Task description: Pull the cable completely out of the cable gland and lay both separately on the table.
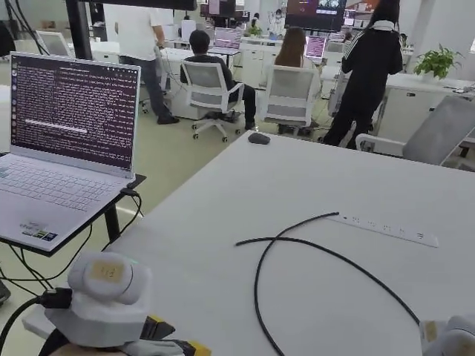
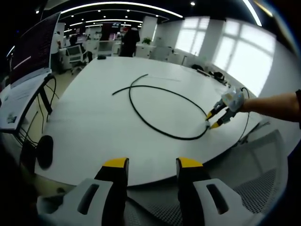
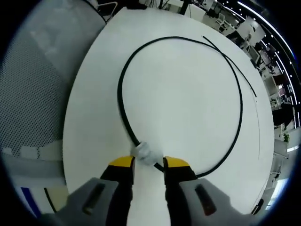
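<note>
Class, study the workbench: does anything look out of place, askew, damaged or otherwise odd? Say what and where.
Nothing looks damaged or spilled. The only untidy thing is the black cable, which lies in a loose loop crossing itself on the white table, its grey gland still on it between the right tongs' tips.

Bright open office: white table (image 1: 223, 193), laptop (image 1: 67, 141), swivel chairs (image 1: 211, 89), large windows (image 2: 235, 52).

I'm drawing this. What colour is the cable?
The cable is black; right gripper view shows it best.
</note>
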Motion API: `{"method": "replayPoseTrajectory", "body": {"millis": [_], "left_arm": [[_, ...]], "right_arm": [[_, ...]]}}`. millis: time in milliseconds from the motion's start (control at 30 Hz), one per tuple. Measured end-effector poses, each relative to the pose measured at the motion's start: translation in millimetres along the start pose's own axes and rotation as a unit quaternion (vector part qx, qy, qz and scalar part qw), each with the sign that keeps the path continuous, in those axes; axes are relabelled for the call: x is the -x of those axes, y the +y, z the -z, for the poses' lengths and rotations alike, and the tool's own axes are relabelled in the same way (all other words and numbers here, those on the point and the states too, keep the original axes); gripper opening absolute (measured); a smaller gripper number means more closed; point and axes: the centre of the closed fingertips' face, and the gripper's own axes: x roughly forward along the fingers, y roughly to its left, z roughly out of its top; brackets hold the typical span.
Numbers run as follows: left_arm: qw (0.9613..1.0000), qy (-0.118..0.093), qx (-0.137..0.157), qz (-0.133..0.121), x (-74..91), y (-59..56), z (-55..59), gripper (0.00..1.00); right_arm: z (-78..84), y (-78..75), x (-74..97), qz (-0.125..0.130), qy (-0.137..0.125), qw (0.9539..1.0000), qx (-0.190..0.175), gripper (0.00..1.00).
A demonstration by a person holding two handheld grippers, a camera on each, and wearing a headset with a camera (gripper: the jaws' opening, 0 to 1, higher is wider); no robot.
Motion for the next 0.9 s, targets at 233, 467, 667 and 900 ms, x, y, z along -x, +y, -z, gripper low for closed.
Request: {"method": "replayPoseTrajectory", "body": {"millis": [233,467,667,900], "left_arm": [[1.0,-0.003,-0.001,0.002,1.0,0.4,-1.4,0.4],[1.0,-0.007,-0.003,0.006,1.2,-0.9,-2.4,0.39],[0.9998,-0.016,-0.012,0.007,1.4,-1.8,-5.2,0.39],[0.9997,-0.019,-0.013,0.009,1.0,-4.1,-6.0,0.4]], "right_arm": [[-2.8,8.0,-2.0,-0.012,0.013,0.9998,-0.014,0.14],[-2.5,9.7,-2.7,0.008,0.021,0.9995,-0.023,0.14],[-11.2,32.2,-1.5,-0.003,0.011,0.9997,-0.022,0.14],[-28.4,60.5,10.4,-0.041,-0.01,0.9958,-0.081,0.13]]}}
